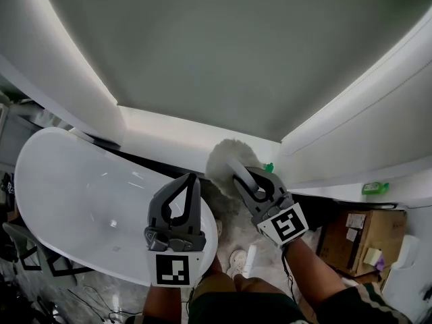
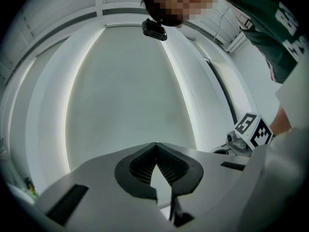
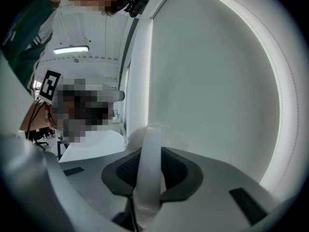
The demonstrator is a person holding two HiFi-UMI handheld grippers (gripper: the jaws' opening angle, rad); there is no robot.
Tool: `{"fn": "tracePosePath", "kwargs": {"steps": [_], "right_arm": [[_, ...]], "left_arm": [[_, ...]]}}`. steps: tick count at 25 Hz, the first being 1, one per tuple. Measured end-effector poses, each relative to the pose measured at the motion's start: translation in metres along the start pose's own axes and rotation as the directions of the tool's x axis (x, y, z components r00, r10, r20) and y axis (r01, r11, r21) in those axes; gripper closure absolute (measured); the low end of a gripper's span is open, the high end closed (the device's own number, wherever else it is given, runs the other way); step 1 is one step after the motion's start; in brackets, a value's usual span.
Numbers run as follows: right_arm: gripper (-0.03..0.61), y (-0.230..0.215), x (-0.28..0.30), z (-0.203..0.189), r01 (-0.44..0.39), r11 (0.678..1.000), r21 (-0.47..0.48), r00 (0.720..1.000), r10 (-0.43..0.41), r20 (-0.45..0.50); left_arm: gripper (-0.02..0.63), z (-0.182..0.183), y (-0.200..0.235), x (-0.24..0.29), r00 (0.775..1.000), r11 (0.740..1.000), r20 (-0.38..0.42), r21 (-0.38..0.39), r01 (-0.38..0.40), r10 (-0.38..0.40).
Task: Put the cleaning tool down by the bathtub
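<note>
My right gripper [image 1: 247, 182] is shut on the white handle [image 3: 148, 168] of the cleaning tool, a duster. Its fluffy pale head [image 1: 226, 159] sticks out past the jaws, up near the wall's base and just right of the bathtub's end. The white oval bathtub [image 1: 74, 194] fills the lower left of the head view. My left gripper [image 1: 191, 179] hangs over the tub's right rim, jaws together at the tip [image 2: 155, 151] with nothing between them. The right gripper's marker cube [image 2: 251, 132] shows beside it in the left gripper view.
A large grey wall panel with lit white edges [image 1: 270, 52] rises ahead. A cardboard box [image 1: 361, 238] stands on the floor at right, below a ledge with a green bottle [image 1: 373, 188]. The person's shoe [image 1: 237, 260] is on the marbled floor between tub and box.
</note>
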State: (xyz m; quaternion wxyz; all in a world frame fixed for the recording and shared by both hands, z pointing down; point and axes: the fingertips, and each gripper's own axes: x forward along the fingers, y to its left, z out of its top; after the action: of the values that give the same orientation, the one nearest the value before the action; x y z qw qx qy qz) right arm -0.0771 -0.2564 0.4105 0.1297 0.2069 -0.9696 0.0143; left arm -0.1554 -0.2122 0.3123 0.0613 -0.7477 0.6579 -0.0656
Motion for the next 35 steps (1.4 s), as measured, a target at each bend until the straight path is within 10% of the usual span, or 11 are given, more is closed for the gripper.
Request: {"fn": "tracePosePath", "kwargs": {"steps": [35], "right_arm": [[0.482,-0.027,0.142,-0.201,0.002,0.997,0.076,0.96,0.019,-0.281]], "left_arm": [[0.607,-0.149,0.031,0.047,0.994,0.997,-0.094,-0.053,0.05,-0.055]]}}
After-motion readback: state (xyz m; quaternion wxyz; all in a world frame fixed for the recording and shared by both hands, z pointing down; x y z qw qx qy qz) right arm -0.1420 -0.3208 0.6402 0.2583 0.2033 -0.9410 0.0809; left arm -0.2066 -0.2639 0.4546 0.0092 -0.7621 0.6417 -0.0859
